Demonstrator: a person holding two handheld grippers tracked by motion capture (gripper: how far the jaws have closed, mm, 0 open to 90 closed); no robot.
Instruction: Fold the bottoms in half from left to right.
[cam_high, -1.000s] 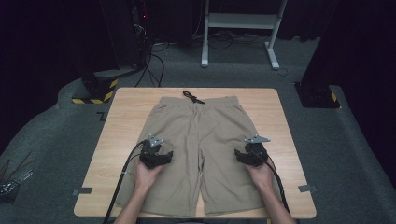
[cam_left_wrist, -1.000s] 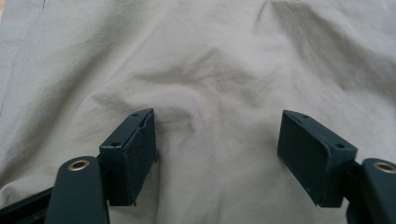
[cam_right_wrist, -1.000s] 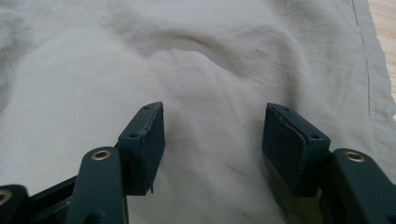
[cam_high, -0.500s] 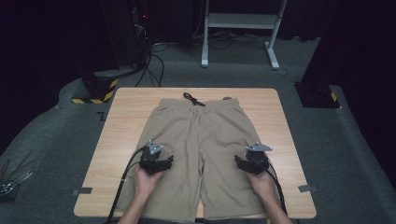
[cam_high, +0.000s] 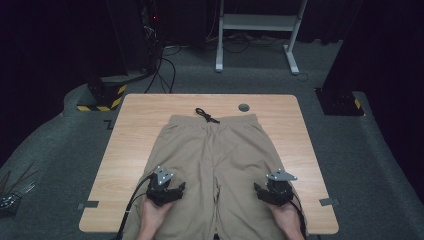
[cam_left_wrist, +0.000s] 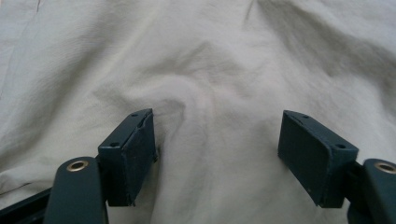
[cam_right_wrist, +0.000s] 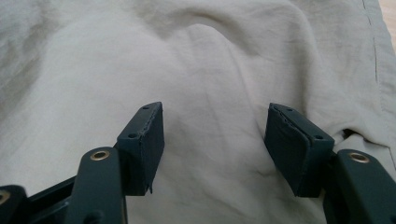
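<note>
Camera setup: one fixed overhead, two gripper-mounted.
High view looks forward and down toward 12 o'clock over the table (cam_high: 130, 130); both gripper views sit close above the shorts (cam_high: 215, 160), shared with high view.

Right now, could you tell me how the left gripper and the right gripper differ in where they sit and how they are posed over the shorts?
The left gripper sits over the left leg of the shorts; the right gripper is over the right leg.

The cloth between the left gripper's jaws is puckered into a swirl, while under the right gripper it lies smoother.

The right gripper is beside the leg's outer seam; no seam shows near the left.

Both have their jaws wide open, with nothing gripped.
</note>
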